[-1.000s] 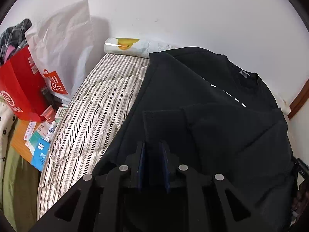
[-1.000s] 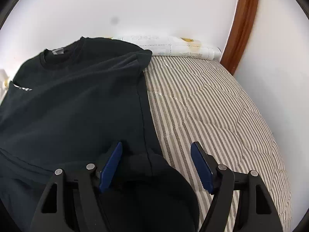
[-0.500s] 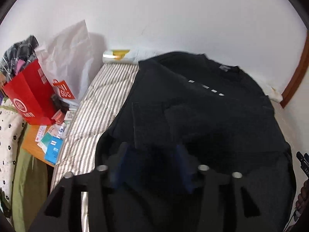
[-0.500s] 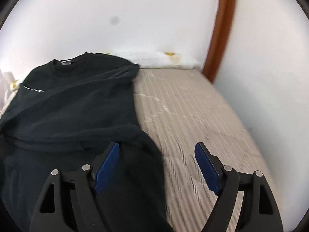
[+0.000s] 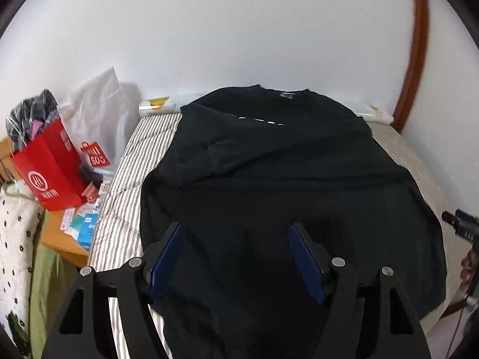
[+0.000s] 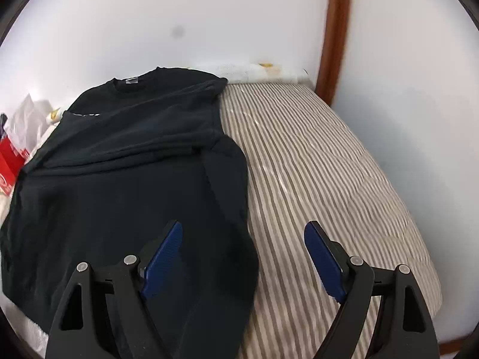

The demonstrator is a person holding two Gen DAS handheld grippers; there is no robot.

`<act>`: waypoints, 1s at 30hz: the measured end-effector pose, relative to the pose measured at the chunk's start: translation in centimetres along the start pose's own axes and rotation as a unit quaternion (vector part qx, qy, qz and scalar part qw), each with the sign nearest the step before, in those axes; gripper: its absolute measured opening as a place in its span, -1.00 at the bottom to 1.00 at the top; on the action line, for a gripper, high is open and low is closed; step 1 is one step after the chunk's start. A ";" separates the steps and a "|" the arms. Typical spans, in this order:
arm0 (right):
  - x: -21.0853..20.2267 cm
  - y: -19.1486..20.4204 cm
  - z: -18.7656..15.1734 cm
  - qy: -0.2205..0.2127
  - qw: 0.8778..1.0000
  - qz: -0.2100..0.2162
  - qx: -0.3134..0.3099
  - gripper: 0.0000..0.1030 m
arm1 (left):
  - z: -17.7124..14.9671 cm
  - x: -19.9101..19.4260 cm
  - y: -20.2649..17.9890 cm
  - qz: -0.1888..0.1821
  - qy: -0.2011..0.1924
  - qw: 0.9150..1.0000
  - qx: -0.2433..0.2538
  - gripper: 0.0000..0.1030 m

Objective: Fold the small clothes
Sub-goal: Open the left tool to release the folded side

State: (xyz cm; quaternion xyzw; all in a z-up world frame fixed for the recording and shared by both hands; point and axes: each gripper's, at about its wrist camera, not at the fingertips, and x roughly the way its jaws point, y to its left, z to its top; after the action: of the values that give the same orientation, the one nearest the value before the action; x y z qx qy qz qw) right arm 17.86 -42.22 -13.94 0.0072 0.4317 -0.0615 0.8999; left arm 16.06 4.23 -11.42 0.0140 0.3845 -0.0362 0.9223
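Note:
A black T-shirt [image 5: 284, 179] lies flat on the striped mattress [image 5: 131, 155], collar toward the far wall, both sleeves folded in over the body. It also shows in the right wrist view [image 6: 128, 173]. My left gripper [image 5: 236, 233] is open and empty, raised above the shirt's lower part. My right gripper [image 6: 242, 233] is open and empty above the shirt's right edge, with the mattress [image 6: 323, 164] under its right finger. The right gripper's tip shows at the left wrist view's right edge [image 5: 458, 224].
A red paper bag [image 5: 48, 167] and a white plastic bag [image 5: 95, 119] stand left of the mattress, with small packets on a wooden surface [image 5: 66, 236]. A rolled sheet [image 6: 257, 71] lies along the far wall. A brown wooden frame [image 6: 333, 30] rises at the right.
My left gripper let go of the shirt's fabric, opened wide and pulled back and up. My right gripper stayed open and also drew back from the shirt.

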 end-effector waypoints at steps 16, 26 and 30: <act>-3.5 -0.1 -6.8 0.017 0.999 0.027 -0.006 0.46 | -7.8 -4.0 2.2 0.046 0.028 0.998 -0.033 0.36; -1.7 -0.1 -9.6 0.037 0.998 0.056 0.008 0.31 | -10.0 -1.4 5.2 0.012 0.048 0.994 -0.097 0.36; -0.9 0.0 -9.0 0.038 0.996 0.075 0.018 0.20 | -9.8 0.7 6.0 0.005 0.065 0.991 -0.113 0.33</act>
State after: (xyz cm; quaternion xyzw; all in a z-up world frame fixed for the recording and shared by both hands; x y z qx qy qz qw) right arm 10.32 -41.55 -18.87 0.0577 0.4626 -0.0011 0.8847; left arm 10.11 10.71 -18.82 -0.0866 0.4450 0.0127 0.8912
